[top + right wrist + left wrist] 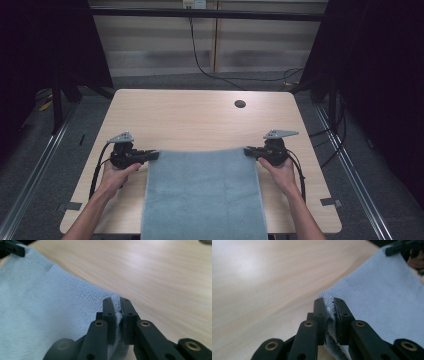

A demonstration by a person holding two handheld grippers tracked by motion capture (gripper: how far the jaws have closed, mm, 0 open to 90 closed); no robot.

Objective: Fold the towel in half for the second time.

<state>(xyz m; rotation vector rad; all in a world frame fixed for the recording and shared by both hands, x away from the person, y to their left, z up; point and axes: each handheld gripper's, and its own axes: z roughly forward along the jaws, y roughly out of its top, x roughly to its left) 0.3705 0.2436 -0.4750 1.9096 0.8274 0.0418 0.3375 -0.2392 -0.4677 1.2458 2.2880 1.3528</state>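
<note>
High view: one blue towel (202,192) lies flat on the near half of the tabletop (200,115), its near end hanging over the near edge. Its far edge runs approx. straight across, between the 2 grippers. Left gripper (154,156) pinches the towel's far left corner; right gripper (248,152) pinches the far right corner. One hand per gripper: left hand (117,175), right hand (281,170), forearms coming in over the near edge.

Open room: the far half of the tabletop is bare wood w/ a single round hole (240,104) near the far right corner. Bare strips also run along the left and right edges, either side of the towel.

Left gripper view: left gripper (329,305) has its jaws closed on a fold of towel (384,302), cloth bunched between them. Right gripper's tip (395,248) sits at the towel's other corner, top right.

Right gripper view: right gripper (116,303) likewise clamped on the towel (45,315) corner, cloth squeezed between the jaws; left gripper's tip (15,249) at top left.

Surface: pale wood-grain top w/ rounded corners. Room: grey carpet floor (65,135), dark curtains both sides, pale wall panels at the back, a black cable (200,60) trailing down from the wall to the floor.
</note>
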